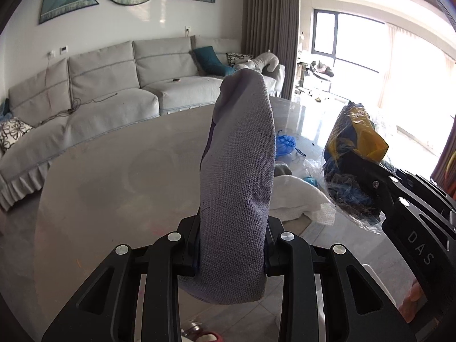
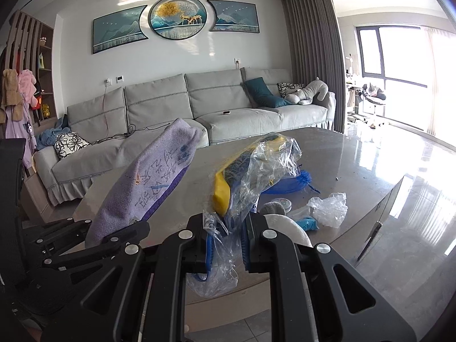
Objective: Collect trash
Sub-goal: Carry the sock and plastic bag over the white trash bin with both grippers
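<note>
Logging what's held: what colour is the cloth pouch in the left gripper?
Pale lavender cloth pouch with a darker purple edge; right wrist view shows it best.

Lilac woven cloth pouch (image 2: 148, 182) with dark blue handwriting, clear plastic wrapper (image 2: 250, 176) over yellow and blue, blue drawstring bag (image 2: 287, 182), grey marbled table (image 2: 370, 199), pale grey sofa (image 2: 176, 108), teal cushion (image 2: 260, 91), black-and-white floral cushion (image 2: 69, 142).

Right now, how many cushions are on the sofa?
3: a floral one at the left end, a teal one near the right end, and a floral one just behind it. More may be hidden.
</note>
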Motion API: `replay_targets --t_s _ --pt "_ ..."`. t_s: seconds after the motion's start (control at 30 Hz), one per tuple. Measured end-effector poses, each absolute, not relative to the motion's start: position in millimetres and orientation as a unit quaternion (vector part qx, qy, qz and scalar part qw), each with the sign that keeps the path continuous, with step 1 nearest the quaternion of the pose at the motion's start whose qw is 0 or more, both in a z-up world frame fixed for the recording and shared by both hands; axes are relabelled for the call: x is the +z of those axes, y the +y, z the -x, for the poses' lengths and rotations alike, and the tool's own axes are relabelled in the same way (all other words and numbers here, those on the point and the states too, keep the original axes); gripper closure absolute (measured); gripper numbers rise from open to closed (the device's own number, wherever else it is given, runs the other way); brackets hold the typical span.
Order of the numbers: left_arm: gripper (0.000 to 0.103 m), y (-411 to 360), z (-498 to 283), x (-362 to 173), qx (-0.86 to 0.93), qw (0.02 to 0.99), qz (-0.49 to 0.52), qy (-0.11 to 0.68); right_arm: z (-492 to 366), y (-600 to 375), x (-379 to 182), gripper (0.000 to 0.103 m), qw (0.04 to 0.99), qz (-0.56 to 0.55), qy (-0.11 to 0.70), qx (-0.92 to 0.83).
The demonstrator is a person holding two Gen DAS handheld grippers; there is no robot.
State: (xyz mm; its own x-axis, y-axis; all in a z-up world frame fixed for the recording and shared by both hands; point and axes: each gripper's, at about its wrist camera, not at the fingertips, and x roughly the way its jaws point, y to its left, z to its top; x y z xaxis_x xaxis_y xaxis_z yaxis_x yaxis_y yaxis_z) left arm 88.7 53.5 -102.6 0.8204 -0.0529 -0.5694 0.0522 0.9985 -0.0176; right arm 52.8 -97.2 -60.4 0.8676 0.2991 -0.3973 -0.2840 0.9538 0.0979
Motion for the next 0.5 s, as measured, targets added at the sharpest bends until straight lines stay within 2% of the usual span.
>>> replay_targets --t_s 0.23,0.5 --pt "0.073 20.0 -67.4 -99.8 -0.077 0.953 -0.017 0.294 -13.9 -136.0 -58.2 0.087 0.973 -0.022 0.206 0.104" --pt "0.073 -40.9 -35.3 -122.0 -0.177 0.933 -0.043 0.309 30.1 -179.0 -77.4 0.086 0.976 -0.022 0.213 0.034"
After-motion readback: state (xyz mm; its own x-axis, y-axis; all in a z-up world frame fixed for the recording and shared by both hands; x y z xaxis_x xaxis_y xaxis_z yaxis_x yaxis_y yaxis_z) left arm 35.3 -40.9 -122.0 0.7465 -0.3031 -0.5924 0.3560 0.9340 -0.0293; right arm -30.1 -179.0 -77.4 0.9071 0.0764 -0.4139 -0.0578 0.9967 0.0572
